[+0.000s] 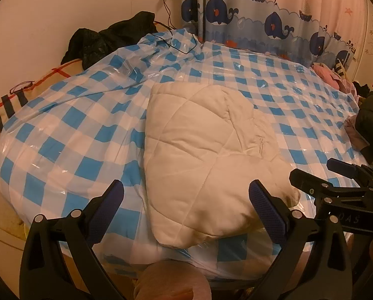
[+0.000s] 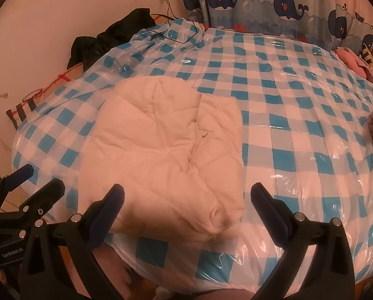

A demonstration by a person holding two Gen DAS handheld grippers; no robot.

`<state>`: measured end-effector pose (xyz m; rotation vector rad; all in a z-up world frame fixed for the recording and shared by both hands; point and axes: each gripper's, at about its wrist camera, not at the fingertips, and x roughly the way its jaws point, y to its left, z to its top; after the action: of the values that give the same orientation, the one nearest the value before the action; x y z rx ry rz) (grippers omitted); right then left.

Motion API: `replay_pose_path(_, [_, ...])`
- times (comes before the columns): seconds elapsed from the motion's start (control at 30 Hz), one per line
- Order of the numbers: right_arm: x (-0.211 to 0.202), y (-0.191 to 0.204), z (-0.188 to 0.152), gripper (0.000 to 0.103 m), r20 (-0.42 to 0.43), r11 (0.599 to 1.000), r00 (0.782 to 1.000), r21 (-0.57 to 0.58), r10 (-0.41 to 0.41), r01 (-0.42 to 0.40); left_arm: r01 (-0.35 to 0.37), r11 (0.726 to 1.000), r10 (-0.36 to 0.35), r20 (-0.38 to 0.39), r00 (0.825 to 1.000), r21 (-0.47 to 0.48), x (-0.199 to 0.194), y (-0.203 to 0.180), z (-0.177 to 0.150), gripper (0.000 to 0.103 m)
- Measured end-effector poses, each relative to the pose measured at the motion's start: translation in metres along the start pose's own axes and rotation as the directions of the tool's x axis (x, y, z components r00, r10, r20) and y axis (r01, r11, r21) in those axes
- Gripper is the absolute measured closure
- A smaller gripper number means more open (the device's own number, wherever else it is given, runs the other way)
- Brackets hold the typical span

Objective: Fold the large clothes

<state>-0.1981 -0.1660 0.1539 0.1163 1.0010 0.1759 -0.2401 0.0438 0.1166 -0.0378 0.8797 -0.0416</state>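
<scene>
The cream quilted jacket [image 1: 206, 155] lies bundled on the bed's glossy blue-checked plastic cover [image 1: 61, 135]. It looks puffy, light and soft, likely sliding easily there; the near cuff or hem edge suits gripping. Left claw [image 1: 186, 205] and right claw [image 2: 186, 205] hover low before it, jaws apart, empty.

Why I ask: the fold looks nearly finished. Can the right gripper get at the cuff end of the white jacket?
Probably yes: the right gripper is open, and the cuff of the white jacket lies uncovered between its fingers.
</scene>
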Motion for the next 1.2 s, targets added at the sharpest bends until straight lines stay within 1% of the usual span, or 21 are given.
replay_pose_path(0.4, [-0.002, -0.002, -0.002, 0.006, -0.015, 1.0, 1.0, -0.003, 0.003, -0.003, -0.001, 1.0, 0.001, -0.016, 1.0, 0.001, 0.005, 0.002, -0.002, 0.007])
replay_pose_path(0.6, [-0.001, -0.002, -0.005, 0.006, -0.022, 1.0, 1.0, -0.003, 0.004, -0.004, -0.039, 0.999, 0.039, -0.058, 0.998, 0.008, 0.015, 0.003, -0.003, 0.007])
replay_pose_path(0.7, [0.001, -0.006, -0.008, 0.006, -0.031, 1.0, 0.999, -0.005, 0.01, -0.01, -0.038, 0.999, 0.038, -0.089, 0.995, 0.005, 0.02, 0.005, -0.004, 0.007])
replay_pose_path(0.8, [0.001, -0.008, -0.011, 0.006, -0.038, 1.0, 0.999, -0.004, 0.013, -0.013, -0.035, 0.999, 0.035, -0.092, 0.995, 0.005, 0.021, 0.007, -0.003, 0.007])
replay_pose_path(1.2, [0.0, -0.014, -0.009, 0.006, -0.048, 1.0, 0.999, -0.004, 0.019, -0.019, -0.032, 0.999, 0.034, -0.096, 0.995, 0.015, 0.02, 0.004, -0.005, 0.007])
